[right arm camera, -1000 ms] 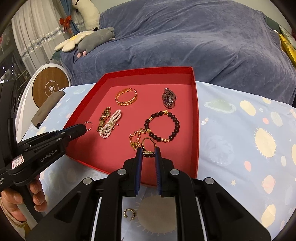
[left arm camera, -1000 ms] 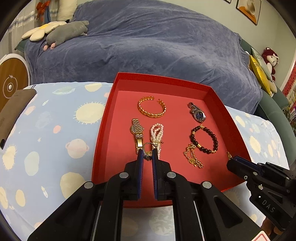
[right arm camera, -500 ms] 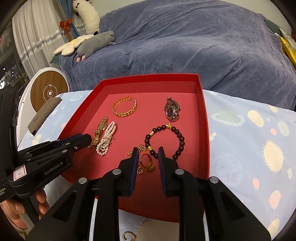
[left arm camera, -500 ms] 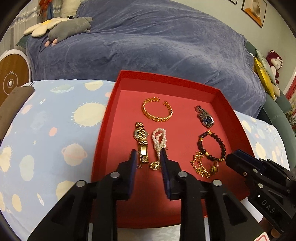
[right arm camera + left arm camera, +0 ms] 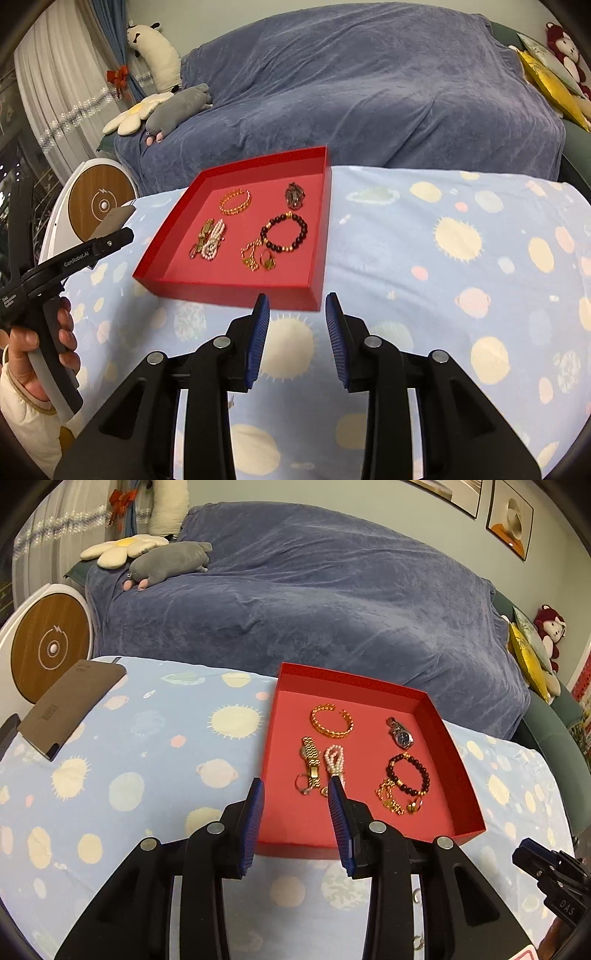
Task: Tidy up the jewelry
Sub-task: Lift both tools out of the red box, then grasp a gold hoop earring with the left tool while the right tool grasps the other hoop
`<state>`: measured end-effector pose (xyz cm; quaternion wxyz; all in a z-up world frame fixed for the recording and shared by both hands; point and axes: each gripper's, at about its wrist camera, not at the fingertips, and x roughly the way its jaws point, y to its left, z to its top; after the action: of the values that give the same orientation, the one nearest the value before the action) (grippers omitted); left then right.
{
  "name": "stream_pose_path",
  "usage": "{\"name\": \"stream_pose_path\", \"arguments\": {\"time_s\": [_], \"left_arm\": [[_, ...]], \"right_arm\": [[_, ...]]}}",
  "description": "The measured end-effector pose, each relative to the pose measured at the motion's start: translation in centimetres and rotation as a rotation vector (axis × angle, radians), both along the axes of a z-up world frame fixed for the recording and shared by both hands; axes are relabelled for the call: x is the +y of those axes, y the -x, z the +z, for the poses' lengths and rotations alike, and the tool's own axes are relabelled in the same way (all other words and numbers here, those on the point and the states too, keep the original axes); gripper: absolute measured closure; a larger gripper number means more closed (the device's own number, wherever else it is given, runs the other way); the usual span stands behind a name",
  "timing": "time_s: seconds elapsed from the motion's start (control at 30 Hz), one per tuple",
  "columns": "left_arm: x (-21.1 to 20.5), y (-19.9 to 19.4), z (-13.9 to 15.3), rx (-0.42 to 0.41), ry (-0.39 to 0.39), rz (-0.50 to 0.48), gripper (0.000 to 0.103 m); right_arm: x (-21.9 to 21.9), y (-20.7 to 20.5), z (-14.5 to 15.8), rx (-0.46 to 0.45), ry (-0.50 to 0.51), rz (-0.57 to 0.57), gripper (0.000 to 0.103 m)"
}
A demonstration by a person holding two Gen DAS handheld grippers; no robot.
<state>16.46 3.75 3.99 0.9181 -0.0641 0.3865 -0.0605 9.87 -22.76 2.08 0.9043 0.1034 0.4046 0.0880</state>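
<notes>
A red tray sits on the patterned blue cloth. In it lie a gold cuff bracelet, a gold watch, a pearl bracelet, a silver watch, a dark bead bracelet, a gold chain, a gold ring and small rings by the gold watch. My left gripper is open and empty over the tray's near left corner. My right gripper is open and empty just before the tray's near edge.
A brown notebook lies at the cloth's left edge. A round white and wood charger stands left. A sofa under a blue throw with plush toys is behind.
Both grippers have opened, released their rings into the tray and pulled back toward me. The rings now lie by the gold watch and by the gold chain.
</notes>
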Motion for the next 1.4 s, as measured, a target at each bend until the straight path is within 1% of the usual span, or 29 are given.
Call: {"name": "stream_pose_path", "arguments": {"time_s": [0.07, 0.17, 0.3, 0.4, 0.53, 0.67, 0.9, 0.93, 1.03, 1.1, 1.23, 1.4], "left_arm": [[0.3, 1.0, -0.4, 0.018, 0.005, 0.009, 0.069], [0.6, 2.8, -1.1, 0.048, 0.020, 0.005, 0.069], [0.3, 4.8, -1.8, 0.061, -0.004, -0.006, 0.069], [0.0, 5.5, -2.3, 0.078, 0.016, -0.026, 0.069], [-0.7, 5.8, -2.6, 0.077, 0.001, -0.059, 0.069], [-0.7, 5.6, -2.9, 0.089, 0.012, -0.066, 0.069], [0.0, 5.5, -3.2, 0.097, 0.027, -0.056, 0.069], [0.0, 5.5, -3.3, 0.097, 0.025, -0.056, 0.069], [-0.2, 5.5, -3.3, 0.103, 0.022, -0.061, 0.069], [-0.5, 5.5, -3.5, 0.106, 0.019, -0.071, 0.069], [-1.2, 5.5, -3.9, 0.111, 0.003, -0.089, 0.069], [-2.5, 5.3, -4.2, 0.124, 0.000, -0.114, 0.069]], "right_arm": [[0.7, 1.1, -0.2, 0.003, -0.007, 0.017, 0.072], [2.6, 2.7, -0.9, 0.006, 0.031, 0.065, 0.072], [5.1, 3.9, -2.7, 0.048, 0.044, 0.138, 0.072], [6.8, 4.2, -4.1, 0.074, 0.067, 0.182, 0.072], [8.3, 4.4, -5.2, 0.078, 0.104, 0.208, 0.072], [8.8, 3.9, -6.4, 0.106, 0.118, 0.215, 0.073], [9.7, 3.5, -7.2, 0.102, 0.161, 0.220, 0.077], [9.7, 3.5, -7.2, 0.101, 0.166, 0.218, 0.079], [9.4, 3.1, -7.3, 0.105, 0.159, 0.205, 0.081], [9.3, 2.8, -7.3, 0.103, 0.165, 0.200, 0.086], [9.3, 2.9, -7.2, 0.106, 0.165, 0.203, 0.087], [7.8, 3.2, -6.3, 0.101, 0.142, 0.168, 0.087]]}}
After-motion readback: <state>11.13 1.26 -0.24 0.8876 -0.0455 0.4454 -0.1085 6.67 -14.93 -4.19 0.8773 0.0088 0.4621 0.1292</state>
